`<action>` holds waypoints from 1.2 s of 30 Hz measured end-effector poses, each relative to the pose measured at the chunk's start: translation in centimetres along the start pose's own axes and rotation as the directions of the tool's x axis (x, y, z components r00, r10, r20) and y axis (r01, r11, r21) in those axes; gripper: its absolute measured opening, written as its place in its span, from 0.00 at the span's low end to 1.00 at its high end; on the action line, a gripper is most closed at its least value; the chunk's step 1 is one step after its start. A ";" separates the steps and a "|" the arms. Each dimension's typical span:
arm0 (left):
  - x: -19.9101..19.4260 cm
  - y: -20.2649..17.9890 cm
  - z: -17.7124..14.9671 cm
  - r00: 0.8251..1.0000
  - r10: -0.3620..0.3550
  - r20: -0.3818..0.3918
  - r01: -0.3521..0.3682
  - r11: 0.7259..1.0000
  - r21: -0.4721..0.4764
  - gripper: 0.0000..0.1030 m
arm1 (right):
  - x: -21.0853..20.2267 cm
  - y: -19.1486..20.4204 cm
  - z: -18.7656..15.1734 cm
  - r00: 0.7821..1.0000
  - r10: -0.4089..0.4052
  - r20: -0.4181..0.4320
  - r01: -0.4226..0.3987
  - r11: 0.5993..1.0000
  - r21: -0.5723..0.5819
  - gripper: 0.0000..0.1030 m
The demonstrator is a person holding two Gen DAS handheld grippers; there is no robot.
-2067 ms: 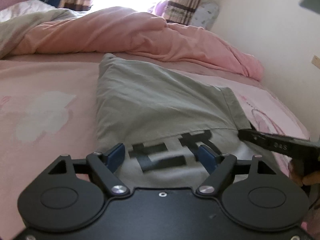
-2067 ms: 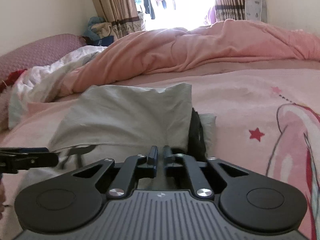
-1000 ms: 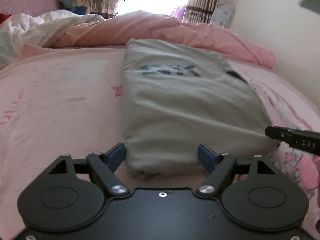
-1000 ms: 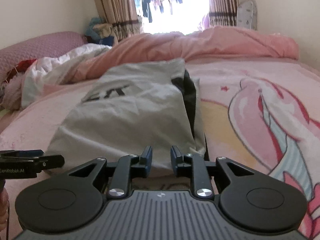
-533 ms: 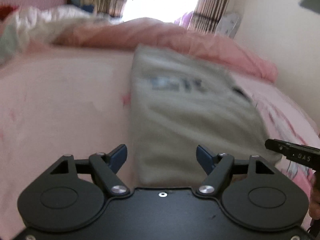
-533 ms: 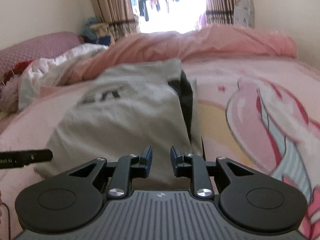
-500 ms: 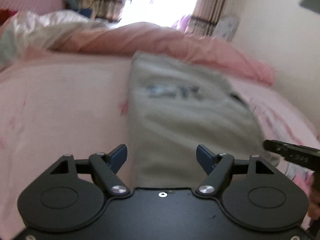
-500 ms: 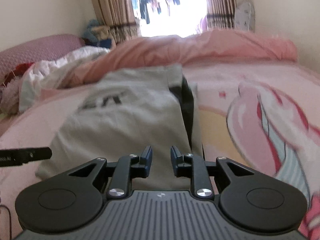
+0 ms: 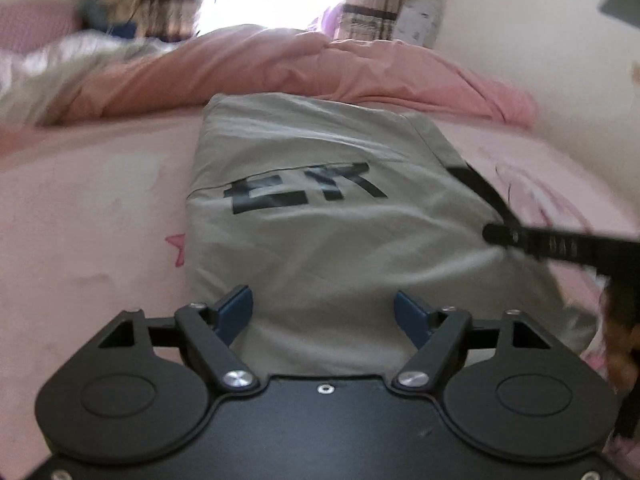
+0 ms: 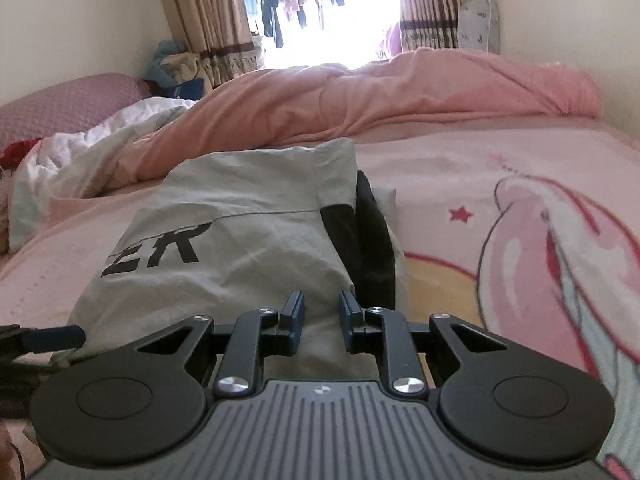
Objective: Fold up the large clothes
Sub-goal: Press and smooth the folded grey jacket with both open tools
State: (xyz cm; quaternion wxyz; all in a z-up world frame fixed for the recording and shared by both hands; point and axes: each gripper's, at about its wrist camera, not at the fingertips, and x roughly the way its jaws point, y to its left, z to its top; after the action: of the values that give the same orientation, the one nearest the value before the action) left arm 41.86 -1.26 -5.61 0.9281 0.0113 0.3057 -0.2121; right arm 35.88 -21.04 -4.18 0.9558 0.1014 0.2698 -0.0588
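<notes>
A grey garment (image 9: pixel 332 232) with black lettering lies folded into a long rectangle on the pink bed sheet (image 9: pixel 92 216). It also shows in the right wrist view (image 10: pixel 240 240), with a black part (image 10: pixel 372 240) along its right side. My left gripper (image 9: pixel 324 308) is wide open and empty over the garment's near end. My right gripper (image 10: pixel 320 314) is open with a narrow gap, empty, over the garment's near right corner. The right gripper's finger (image 9: pixel 560 246) shows at the right of the left wrist view.
A pink duvet (image 10: pixel 380 96) is bunched across the far side of the bed. A white quilt (image 10: pixel 80 148) and a purple pillow (image 10: pixel 60 104) lie at the far left. A wall (image 9: pixel 540 40) runs along the right. Curtains and a bright window (image 10: pixel 320 12) are behind.
Both grippers have moved forward over the garment's near end after pulling back from it. The right gripper's jaws, shut two seconds ago, now stand slightly apart. The garment lies folded over.
</notes>
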 end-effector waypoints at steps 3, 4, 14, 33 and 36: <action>0.2 -0.6 -0.6 1.000 0.017 0.016 -0.018 0.999 0.043 0.84 | 0.2 -0.3 -0.5 1.000 0.005 0.007 -0.005 1.000 0.004 0.17; 0.1 -0.6 -0.6 1.000 0.017 0.016 -0.017 0.999 0.041 0.85 | 0.1 -0.2 -0.5 1.000 0.005 0.009 -0.005 1.000 0.001 0.17; -4.6 -0.1 -0.4 0.998 0.005 0.069 -0.001 0.998 -0.062 0.82 | -6.2 0.7 -1.0 0.999 0.024 0.024 -0.024 1.000 0.003 0.26; -5.6 -0.2 -4.3 0.997 -0.074 0.023 0.077 0.990 -0.115 0.83 | -6.3 0.9 -5.7 0.998 -0.050 -0.037 0.049 0.999 -0.025 0.26; -5.8 0.2 -4.4 0.996 -0.086 0.026 0.089 0.987 -0.136 0.83 | -6.3 0.9 -5.8 0.998 -0.052 -0.036 0.051 0.998 -0.027 0.26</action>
State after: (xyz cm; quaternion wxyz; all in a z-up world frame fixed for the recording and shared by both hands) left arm 35.26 1.81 -5.94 0.9195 -0.0681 0.3105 -0.2312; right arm 27.78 -18.48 -5.53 0.9501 0.0830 0.2905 -0.0778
